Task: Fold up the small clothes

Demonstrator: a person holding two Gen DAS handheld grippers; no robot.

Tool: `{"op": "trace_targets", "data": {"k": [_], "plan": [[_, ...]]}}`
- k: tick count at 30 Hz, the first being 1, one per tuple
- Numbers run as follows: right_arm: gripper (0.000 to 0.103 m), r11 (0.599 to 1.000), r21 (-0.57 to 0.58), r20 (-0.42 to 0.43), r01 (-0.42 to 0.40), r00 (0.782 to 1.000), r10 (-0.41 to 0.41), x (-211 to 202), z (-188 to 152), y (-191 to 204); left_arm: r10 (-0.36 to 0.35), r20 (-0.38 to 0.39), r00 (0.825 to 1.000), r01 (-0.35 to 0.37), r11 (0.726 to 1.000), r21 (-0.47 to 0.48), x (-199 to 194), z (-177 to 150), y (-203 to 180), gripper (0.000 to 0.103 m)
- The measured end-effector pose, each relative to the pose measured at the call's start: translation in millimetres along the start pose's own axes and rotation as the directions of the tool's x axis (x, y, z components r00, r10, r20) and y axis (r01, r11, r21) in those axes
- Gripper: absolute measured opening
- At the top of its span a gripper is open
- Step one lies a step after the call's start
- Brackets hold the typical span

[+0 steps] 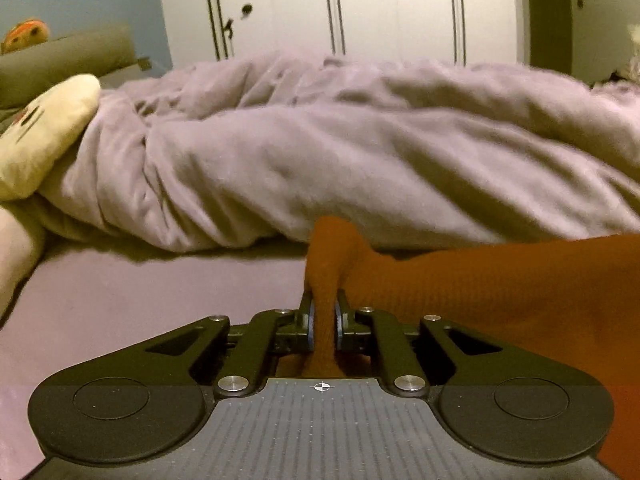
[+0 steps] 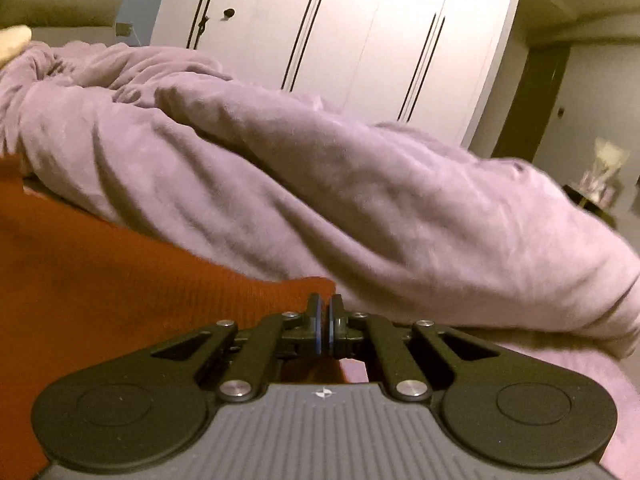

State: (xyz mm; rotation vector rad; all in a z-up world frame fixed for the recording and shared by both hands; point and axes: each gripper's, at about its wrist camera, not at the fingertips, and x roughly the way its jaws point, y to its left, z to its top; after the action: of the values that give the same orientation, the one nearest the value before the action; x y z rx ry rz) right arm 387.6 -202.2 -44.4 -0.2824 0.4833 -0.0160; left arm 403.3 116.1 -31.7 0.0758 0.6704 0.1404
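An orange ribbed knit garment (image 1: 500, 280) is held up between my two grippers above the bed. My left gripper (image 1: 325, 308) is shut on one bunched corner of it, and the cloth stretches off to the right. In the right wrist view the same garment (image 2: 100, 272) fills the left side, and my right gripper (image 2: 325, 304) is shut on its other corner. The lower part of the garment hangs out of sight below both grippers.
A crumpled lilac duvet (image 1: 340, 152) lies heaped across the bed just beyond the garment. The lilac bed sheet (image 1: 140, 292) shows below it. A cream cushion (image 1: 44, 132) lies at the left. White wardrobe doors (image 2: 340, 32) stand behind the bed.
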Motion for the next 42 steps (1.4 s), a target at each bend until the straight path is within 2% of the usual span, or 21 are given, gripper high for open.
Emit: {"op": "trace_targets", "data": {"k": [2,3,4,5,7,8,10,13,15,16,17,18,21,23,26,29,33,36,42], "plan": [[0.004,1.000,-0.015,-0.048,0.016,0.999,-0.017,13,-5,6,0.020,-0.067,0.998,-0.017,0.999,0.047,8,-6,-7,0.040],[0.004,1.000,-0.023,-0.093,0.005,0.996,-0.007,18,-7,7,0.039,-0.070,0.997,-0.035,0.998,0.054,5,-10,-7,0.046],[0.004,1.000,-0.018,-0.141,-0.005,0.990,0.002,22,-12,7,0.031,-0.061,0.998,-0.028,0.998,0.050,-2,-13,-5,0.058],[0.006,1.000,-0.007,-0.138,-0.004,0.990,0.003,17,-16,6,0.013,-0.044,0.999,-0.011,0.999,0.035,-12,-16,-2,0.070],[0.018,1.000,0.003,-0.078,-0.016,0.997,0.016,-8,-22,3,0.002,-0.011,1.000,-0.003,1.000,-0.014,-36,-23,2,0.083],[0.020,1.000,0.014,-0.050,-0.022,0.998,0.023,-22,-24,2,-0.022,0.011,1.000,0.023,0.998,-0.051,-51,-28,3,0.089],[0.025,0.994,0.068,0.008,-0.091,0.996,0.090,-57,-28,6,-0.076,0.039,0.996,0.080,0.991,-0.108,-70,-36,-1,0.095],[0.025,0.969,0.096,0.047,-0.227,0.974,0.223,-91,-42,31,-0.123,0.046,0.991,0.126,0.989,-0.083,-78,-52,-23,0.096],[0.025,0.957,0.063,0.050,-0.282,0.959,0.279,-103,-55,54,-0.102,-0.035,0.994,0.101,0.995,-0.017,-65,-63,-37,0.096],[0.026,0.956,0.051,0.033,-0.289,0.957,0.288,-103,-60,61,-0.070,-0.085,0.994,0.071,0.997,0.011,-57,-69,-38,0.097],[0.026,0.957,0.046,0.007,-0.285,0.958,0.285,-100,-67,66,-0.040,-0.110,0.993,0.043,0.999,0.023,-52,-74,-36,0.097],[0.027,0.961,0.053,-0.013,-0.270,0.962,0.271,-97,-73,65,-0.040,-0.100,0.994,0.042,0.999,0.017,-52,-77,-31,0.097],[0.027,0.971,0.099,-0.013,-0.217,0.976,0.219,-94,-82,42,-0.022,-0.104,0.994,0.021,1.000,-0.005,-55,-78,-13,0.098],[0.027,0.976,0.153,-0.041,-0.153,0.986,0.161,-86,-87,13,-0.024,-0.147,0.989,0.014,0.997,-0.073,-48,-79,2,0.102],[0.027,0.970,0.221,-0.071,-0.101,0.990,0.119,-77,-98,-22,-0.060,-0.194,0.979,0.020,0.979,-0.201,-46,-79,22,0.102],[0.027,0.970,0.238,-0.116,-0.045,0.990,0.075,-83,-91,-31,-0.054,-0.201,0.978,0.016,0.982,-0.188,-55,-77,19,0.101],[0.031,0.963,0.254,-0.096,-0.090,0.988,0.118,-100,-82,-24,-0.045,-0.202,0.978,0.016,0.989,-0.148,-62,-77,11,0.101],[0.043,0.955,0.267,-0.080,-0.127,0.985,0.154,-111,-84,-16,-0.049,-0.211,0.976,0.017,0.988,-0.153,-65,-79,11,0.101],[0.049,0.955,0.277,-0.121,-0.102,0.983,0.140,-103,-88,-9,-0.052,-0.209,0.977,0.022,0.990,-0.141,-72,-77,15,0.101]]}}
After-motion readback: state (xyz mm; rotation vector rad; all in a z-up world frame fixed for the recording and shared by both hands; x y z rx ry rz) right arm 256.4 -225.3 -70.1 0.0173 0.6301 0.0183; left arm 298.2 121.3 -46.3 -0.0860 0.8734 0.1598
